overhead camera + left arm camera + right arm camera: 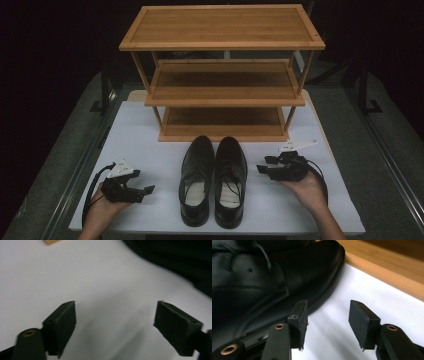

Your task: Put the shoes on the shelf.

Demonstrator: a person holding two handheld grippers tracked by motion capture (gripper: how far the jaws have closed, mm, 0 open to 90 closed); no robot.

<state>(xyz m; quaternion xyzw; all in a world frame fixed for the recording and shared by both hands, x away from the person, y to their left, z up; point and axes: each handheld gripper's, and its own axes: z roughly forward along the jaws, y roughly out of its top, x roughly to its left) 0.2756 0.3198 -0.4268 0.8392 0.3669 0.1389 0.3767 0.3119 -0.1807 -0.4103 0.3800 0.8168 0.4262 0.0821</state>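
The left gripper (145,191) sits in the person's left hand (107,207), its fingers (61,322) wide apart with only white table (105,285) between them. The left shoe (196,180) lies just beyond the fingertips, not touching. The right gripper (265,165) rests in the right hand (307,190), fingers (360,322) apart and holding nothing. The right shoe (262,282) lies close beside one finger; whether they touch is unclear. The rack (387,267) stands past the fingertips.
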